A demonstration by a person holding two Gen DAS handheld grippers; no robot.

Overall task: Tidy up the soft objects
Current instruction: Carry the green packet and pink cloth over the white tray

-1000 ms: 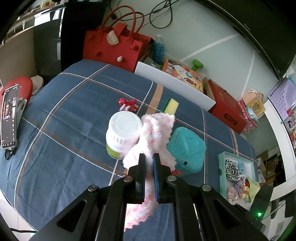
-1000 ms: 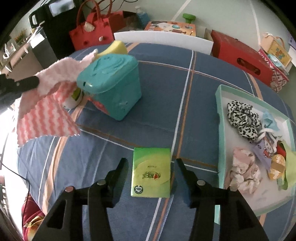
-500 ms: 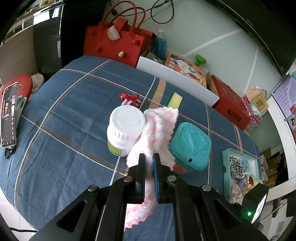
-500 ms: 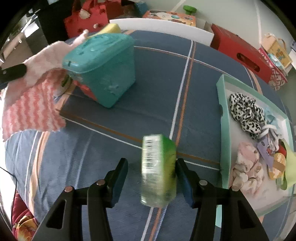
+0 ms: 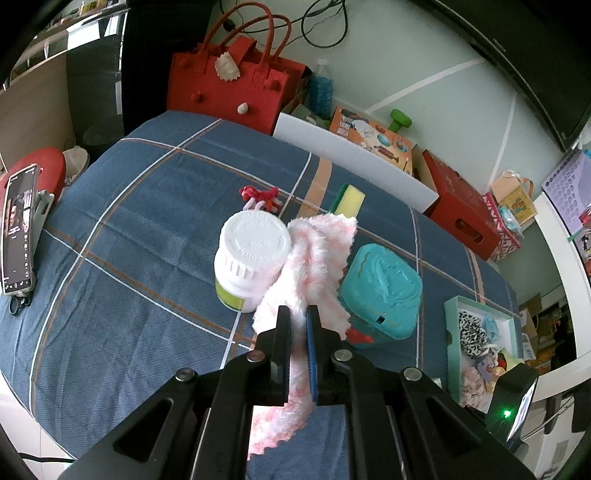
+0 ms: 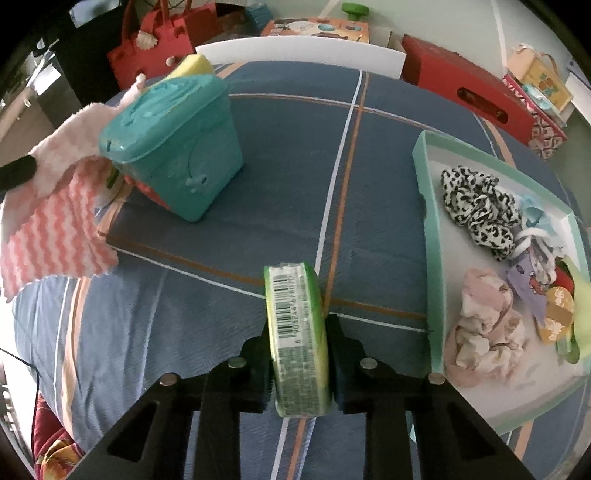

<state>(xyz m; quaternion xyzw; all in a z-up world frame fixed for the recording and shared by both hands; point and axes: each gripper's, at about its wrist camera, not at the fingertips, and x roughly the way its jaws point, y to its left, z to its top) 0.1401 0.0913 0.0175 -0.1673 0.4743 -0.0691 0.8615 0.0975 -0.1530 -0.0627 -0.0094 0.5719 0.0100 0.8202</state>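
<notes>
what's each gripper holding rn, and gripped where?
Left gripper is shut on the pink cloth, pinched mid-length, ends hanging free. Right gripper is shut on the green tissue pack, clamped across its flat faces, barcode edge up.

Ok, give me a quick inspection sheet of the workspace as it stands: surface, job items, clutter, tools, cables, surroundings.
Surface: blue plaid cloth covers the table.
Job's things: pink-and-white cloth and green tissue pack are both held; mint tray holds a leopard scrunchie and other soft bits.
Clutter: white jar, teal lidded box, yellow sponge, red-and-pink yarn piece.
Tools: left tool shut on the cloth; right tool shut on the pack, edge-up.
Cables: black cables on the far wall.
Surroundings: red felt bag, red box, phone at left.
</notes>
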